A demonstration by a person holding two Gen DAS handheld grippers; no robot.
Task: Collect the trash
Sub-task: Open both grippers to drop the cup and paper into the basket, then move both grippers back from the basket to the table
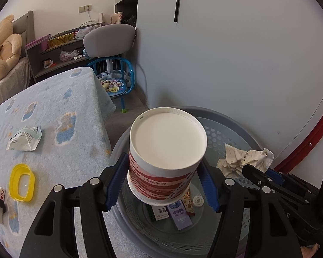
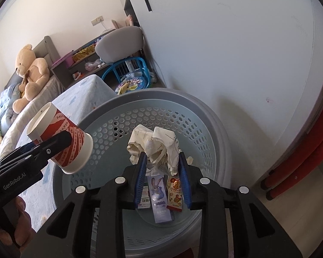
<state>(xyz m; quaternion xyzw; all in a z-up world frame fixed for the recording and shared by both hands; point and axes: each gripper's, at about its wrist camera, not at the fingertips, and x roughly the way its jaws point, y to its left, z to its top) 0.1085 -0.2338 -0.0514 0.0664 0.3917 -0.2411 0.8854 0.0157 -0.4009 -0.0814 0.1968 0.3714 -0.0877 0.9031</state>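
My left gripper is shut on a red and white paper cup, whose white bottom faces the camera. It hangs over the grey perforated basket. In the right wrist view the cup lies tilted in the left gripper, above the basket's left rim. My right gripper is shut on a crumpled paper above the basket. The left wrist view shows that paper at the right gripper's tips. Small boxes lie on the basket floor.
Left of the basket is a table under a blue patterned cloth, with a crumpled wrapper, a yellow plastic ring and a playing card on it. A blue child's chair stands behind. White wall and red bars are to the right.
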